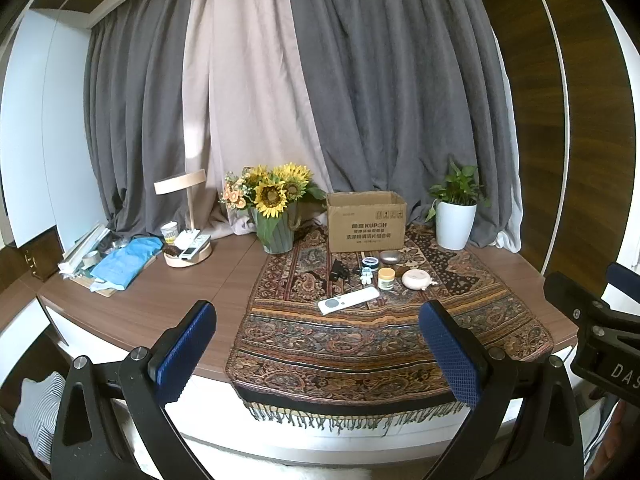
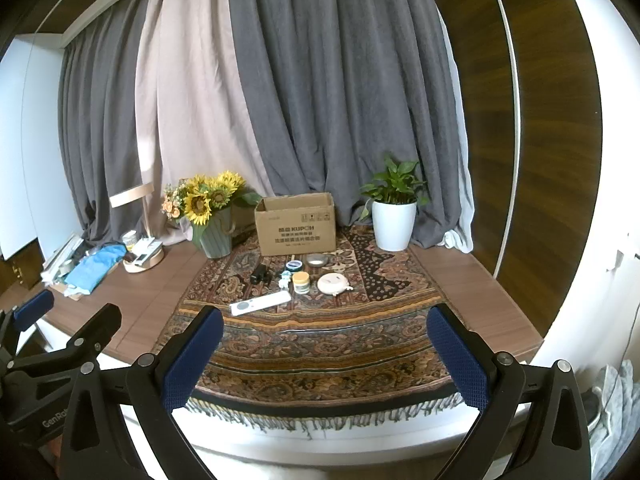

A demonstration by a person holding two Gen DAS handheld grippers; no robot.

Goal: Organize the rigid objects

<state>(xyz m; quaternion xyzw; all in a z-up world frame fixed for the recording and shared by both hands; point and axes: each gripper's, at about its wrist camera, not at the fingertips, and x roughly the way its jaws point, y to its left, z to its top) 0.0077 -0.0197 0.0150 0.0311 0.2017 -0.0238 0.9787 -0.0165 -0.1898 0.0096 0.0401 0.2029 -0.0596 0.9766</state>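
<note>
Both grippers hang short of the tabletop (image 1: 132, 304), jaws spread wide and empty. The left gripper (image 1: 318, 350) faces the patterned cloth (image 1: 360, 344); so does the right gripper (image 2: 326, 354).

On the cloth, the white remote (image 1: 348, 300) lies nearest, slanted. Behind it at 12 o'clock sit a small astronaut figure (image 1: 365, 277), a yellow-lidded jar (image 1: 386, 278), a round cream case (image 1: 416, 279), a black adapter (image 1: 338, 269), a blue-rimmed tin (image 1: 370, 262) and a silver pebble-shaped case (image 1: 392, 257).

The open cardboard box (image 1: 366, 222) stands further back, sunflowers (image 1: 276, 196) at its 9 o'clock, a potted plant (image 1: 456, 216) at its 3 o'clock.
</note>
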